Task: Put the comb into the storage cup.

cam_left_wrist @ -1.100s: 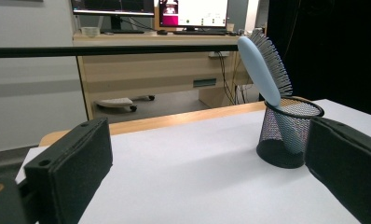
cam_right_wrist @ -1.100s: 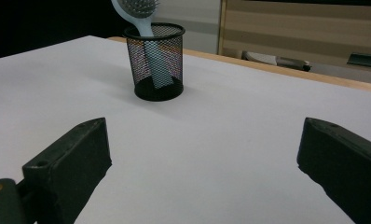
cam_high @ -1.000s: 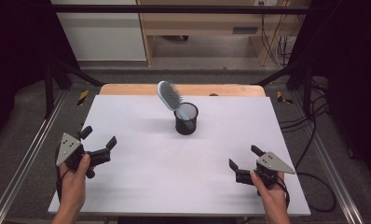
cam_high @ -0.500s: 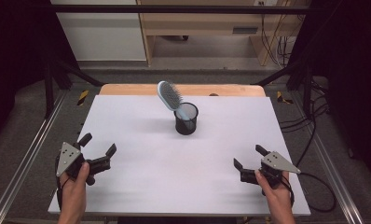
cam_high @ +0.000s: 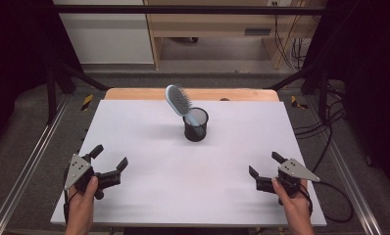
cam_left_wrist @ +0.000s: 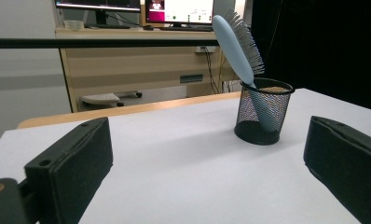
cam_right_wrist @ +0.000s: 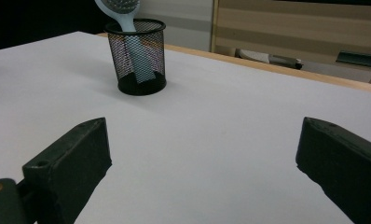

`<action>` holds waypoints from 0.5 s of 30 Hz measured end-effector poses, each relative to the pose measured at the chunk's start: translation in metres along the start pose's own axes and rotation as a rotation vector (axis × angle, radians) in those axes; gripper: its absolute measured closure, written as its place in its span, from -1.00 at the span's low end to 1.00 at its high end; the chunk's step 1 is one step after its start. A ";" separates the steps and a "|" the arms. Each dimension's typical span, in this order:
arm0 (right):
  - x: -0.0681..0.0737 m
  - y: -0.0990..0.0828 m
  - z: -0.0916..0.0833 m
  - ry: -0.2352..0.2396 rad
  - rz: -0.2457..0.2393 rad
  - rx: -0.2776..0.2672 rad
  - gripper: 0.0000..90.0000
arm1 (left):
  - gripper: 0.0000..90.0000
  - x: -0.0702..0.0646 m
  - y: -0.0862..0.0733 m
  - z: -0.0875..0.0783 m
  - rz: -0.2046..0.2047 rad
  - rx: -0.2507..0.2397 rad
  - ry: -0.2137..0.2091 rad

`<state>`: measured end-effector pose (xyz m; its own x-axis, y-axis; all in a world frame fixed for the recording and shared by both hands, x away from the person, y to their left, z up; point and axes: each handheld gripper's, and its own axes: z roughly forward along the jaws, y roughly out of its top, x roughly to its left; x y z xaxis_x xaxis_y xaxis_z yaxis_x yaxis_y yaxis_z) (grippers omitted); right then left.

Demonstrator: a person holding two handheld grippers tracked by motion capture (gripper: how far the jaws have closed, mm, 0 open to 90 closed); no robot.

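High view, hairbrush (cam_high: 179, 101) tilted in mesh cup (cam_high: 196, 125), both grippers spread.

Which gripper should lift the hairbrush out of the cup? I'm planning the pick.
Left, probably, narrowly: the hairbrush leans out of the mesh cup toward the left gripper; both grippers' jaws are open.

The white bench (cam_high: 149, 196) lies bare from the near edge up to the middle. One obstacle stands on it: a black mesh cup (cam_high: 196, 125) toward the far side, with a light blue hairbrush (cam_high: 179, 102) leaning out up and to the left. Wide bare room lies either side of the cup.
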<state>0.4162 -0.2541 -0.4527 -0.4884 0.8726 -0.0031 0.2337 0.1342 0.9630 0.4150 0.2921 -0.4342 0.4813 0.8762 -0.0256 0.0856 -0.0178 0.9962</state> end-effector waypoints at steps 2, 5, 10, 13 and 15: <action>-0.001 0.000 -0.001 -0.001 0.002 0.000 -0.93 | -0.97 0.000 -0.001 -0.001 -0.006 -0.001 -0.003; -0.002 0.000 -0.002 0.002 -0.001 -0.003 -0.93 | -0.97 0.000 -0.004 -0.004 -0.005 0.001 -0.003; -0.005 0.000 -0.003 -0.005 -0.002 -0.014 -0.93 | -0.97 0.003 -0.008 -0.010 -0.014 -0.003 -0.006; -0.008 0.000 -0.004 -0.015 -0.006 -0.033 -0.94 | -0.97 0.007 -0.010 -0.013 -0.022 -0.005 0.010; -0.010 0.000 -0.004 -0.023 -0.015 -0.041 -0.94 | -0.97 0.010 -0.010 -0.014 -0.026 -0.009 0.023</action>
<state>0.4174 -0.2648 -0.4518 -0.4725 0.8810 -0.0233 0.1920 0.1287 0.9729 0.4069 0.3080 -0.4430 0.4587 0.8872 -0.0499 0.0899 0.0095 0.9959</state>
